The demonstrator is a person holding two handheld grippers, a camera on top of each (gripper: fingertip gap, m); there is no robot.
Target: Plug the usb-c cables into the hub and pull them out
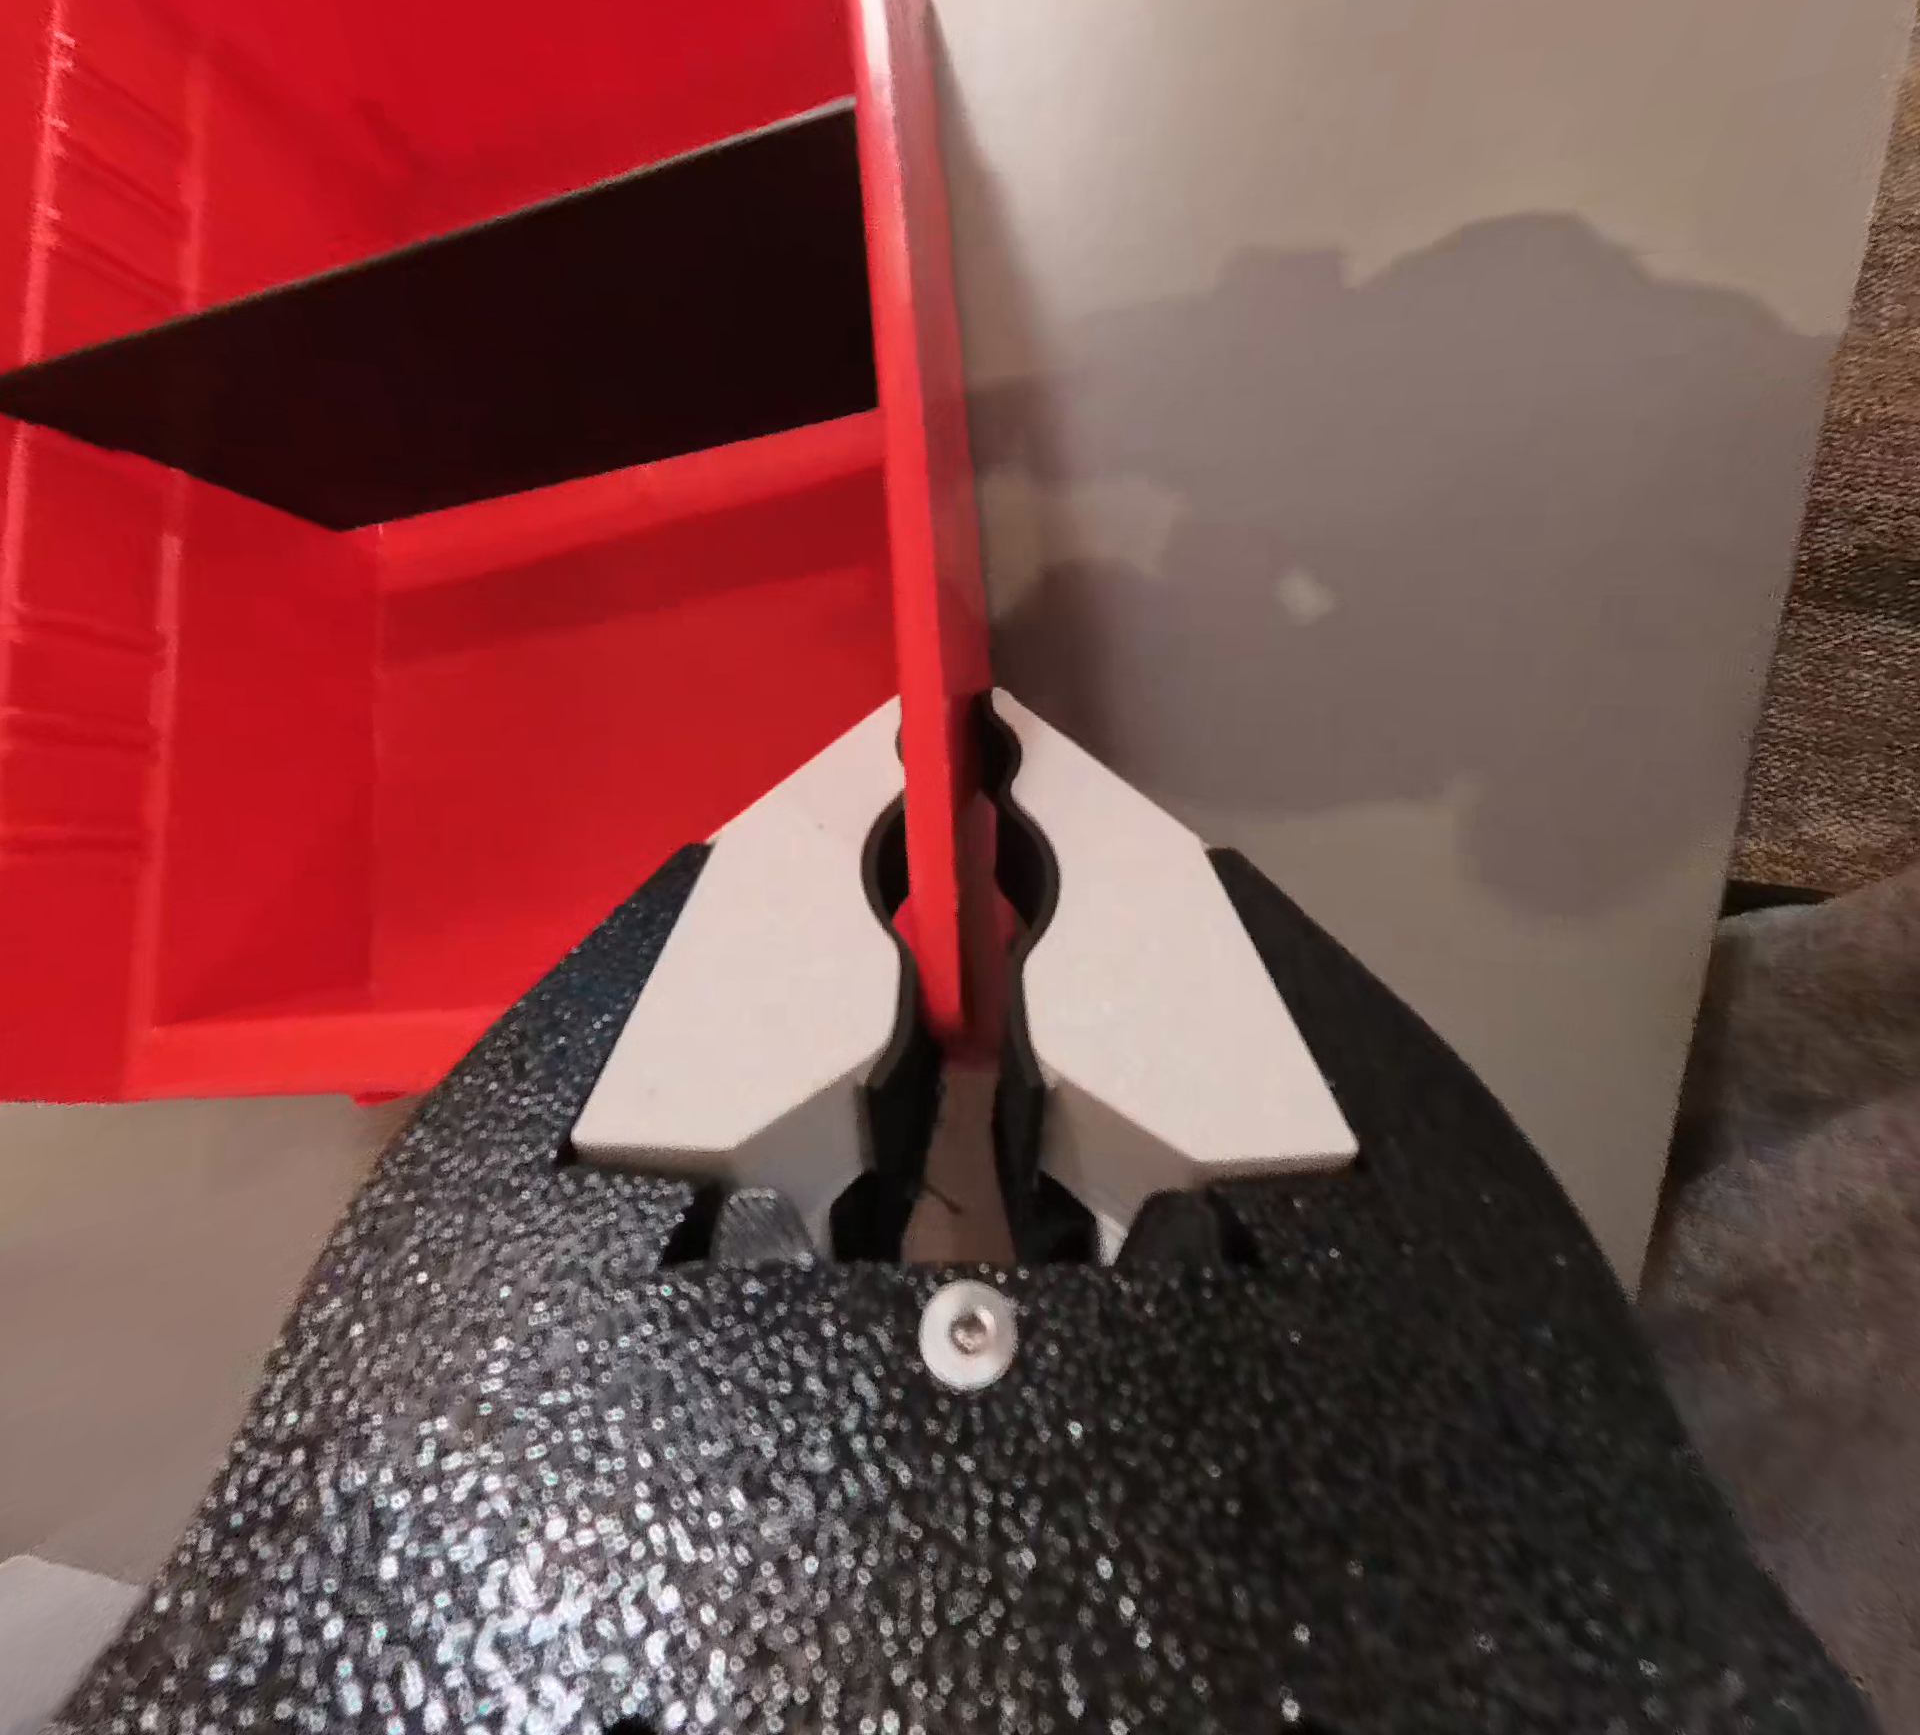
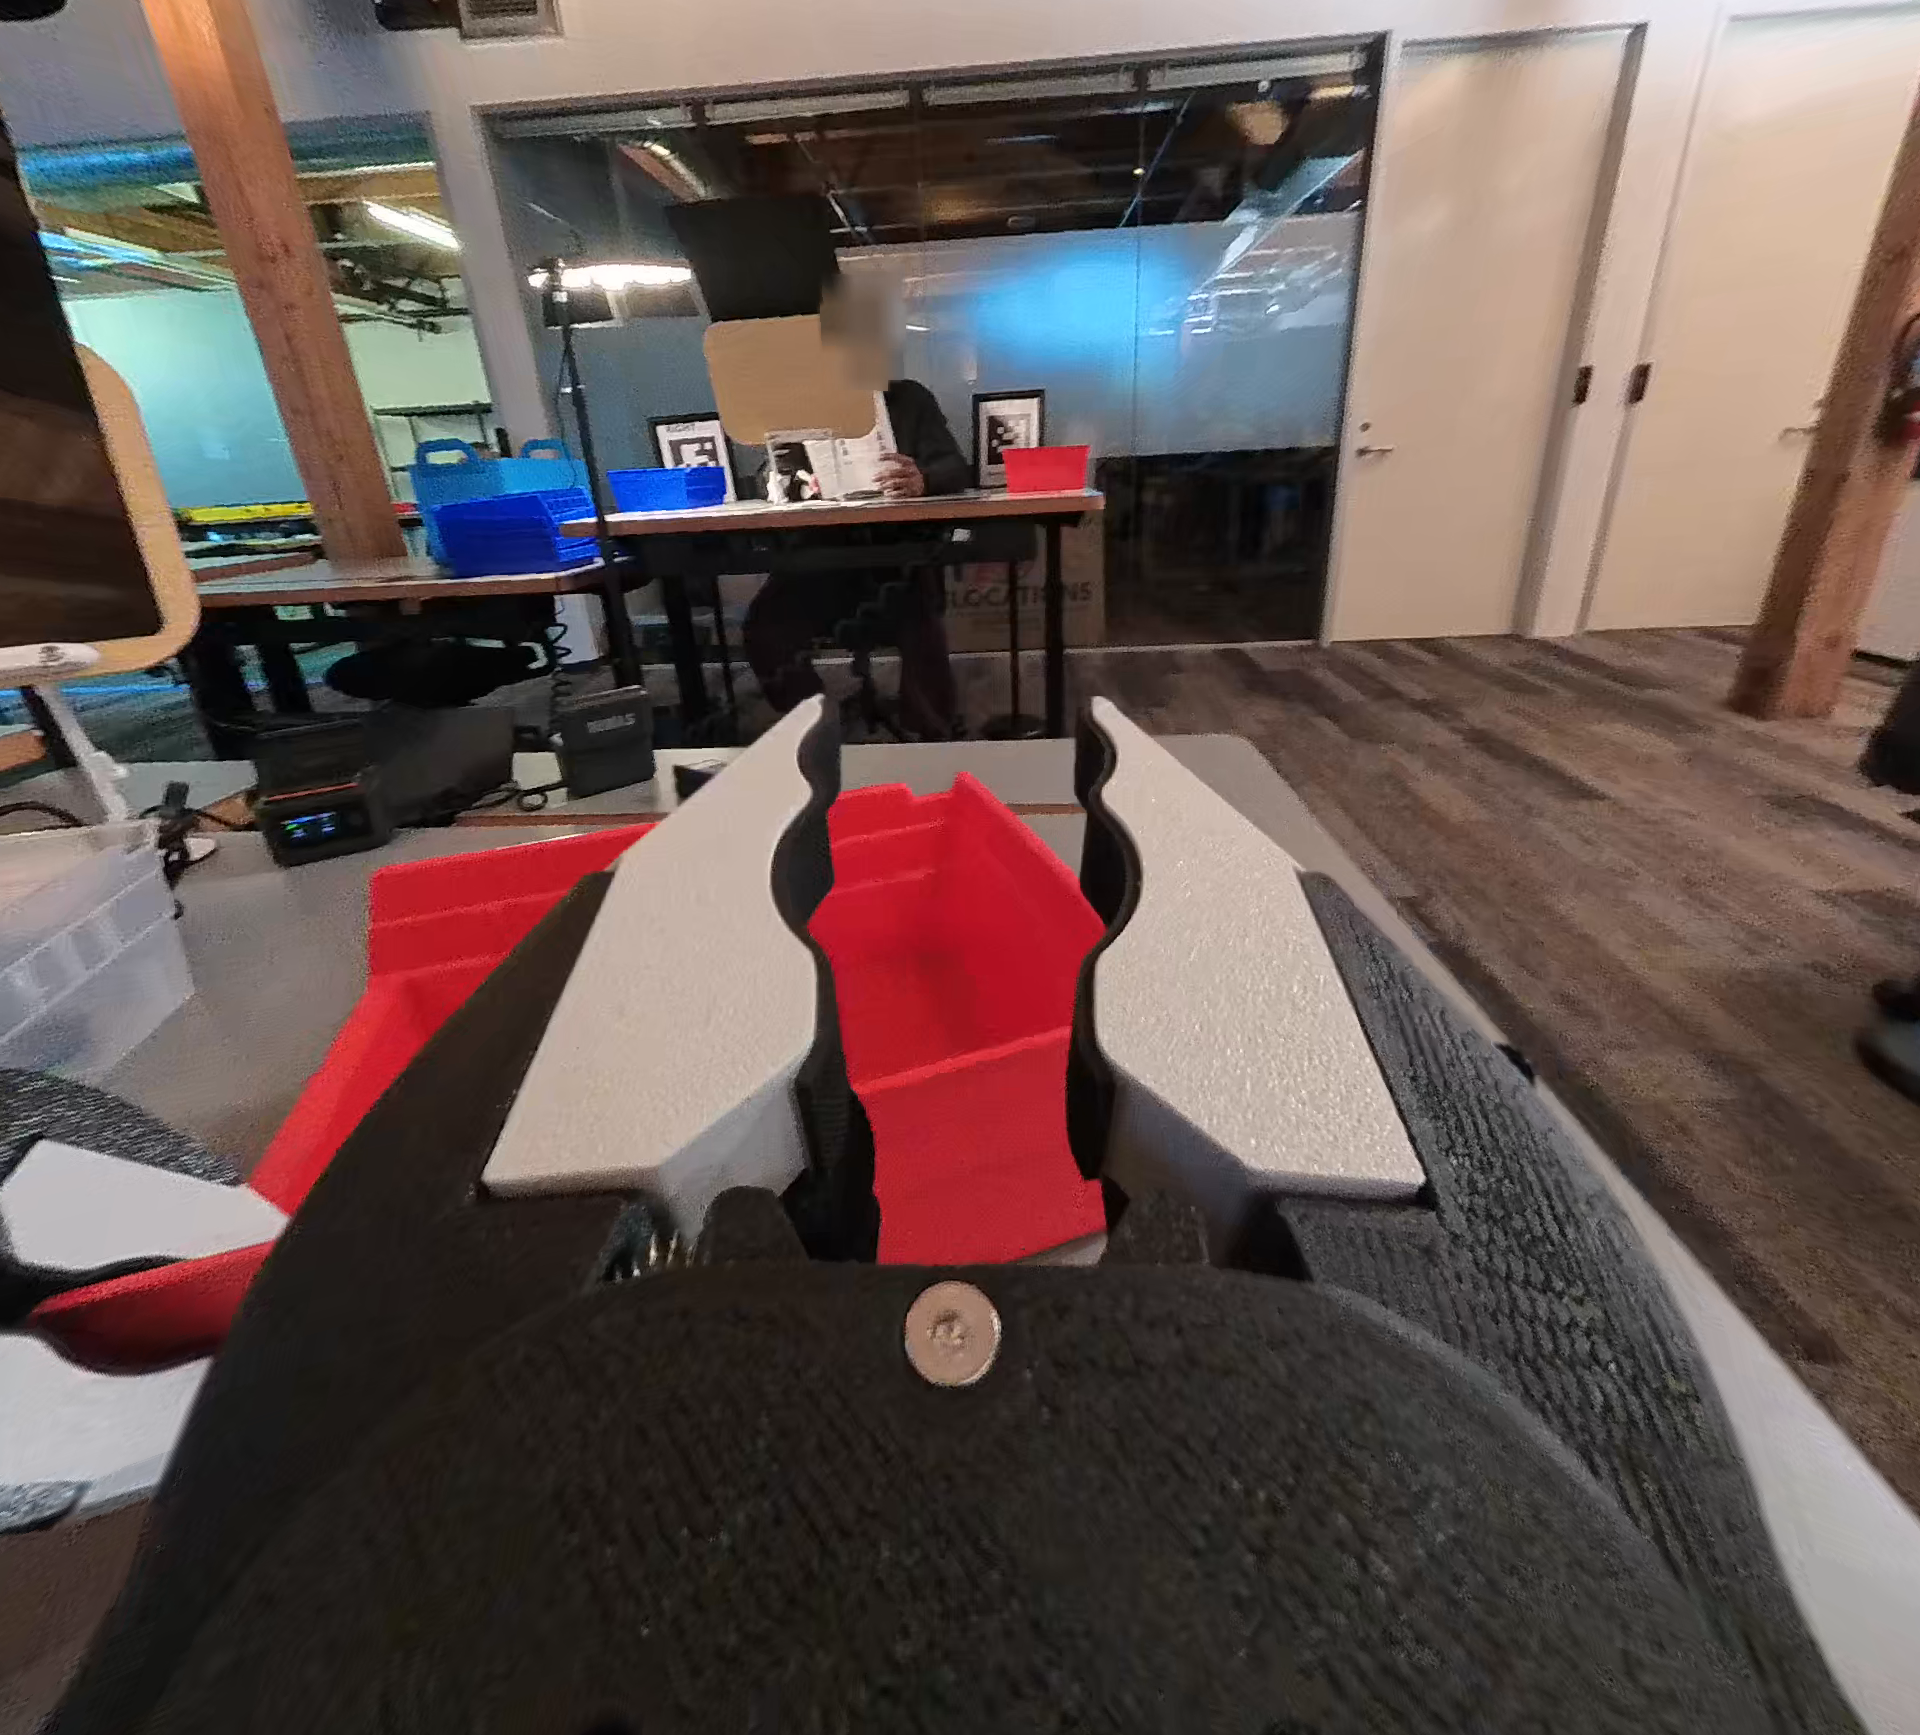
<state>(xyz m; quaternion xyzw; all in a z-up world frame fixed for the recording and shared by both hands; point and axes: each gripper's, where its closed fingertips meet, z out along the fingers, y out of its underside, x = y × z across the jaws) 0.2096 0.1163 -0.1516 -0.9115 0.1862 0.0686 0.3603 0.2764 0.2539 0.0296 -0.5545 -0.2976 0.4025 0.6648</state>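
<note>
No USB-C cable or hub shows in either view. A red plastic bin point(image 1: 520, 750) with a black divider point(image 1: 468, 355) stands on the grey table point(image 1: 1351, 335). My left gripper point(image 1: 945, 719) is shut on the bin's right side wall, which runs up between the two white fingers. In the right wrist view the same red bin point(image 2: 935, 958) lies below and ahead. My right gripper point(image 2: 961, 719) is open and empty, hovering above the bin with one bare compartment showing between its fingers.
The table edge runs close on the right, with carpet point(image 1: 1849, 542) and wood floor point(image 2: 1558, 854) beyond. A clear plastic box point(image 2: 73, 937) sits at the left of the table. Electronics and cords point(image 2: 332, 812) lie behind. A person sits at a far table point(image 2: 831, 511) with blue bins.
</note>
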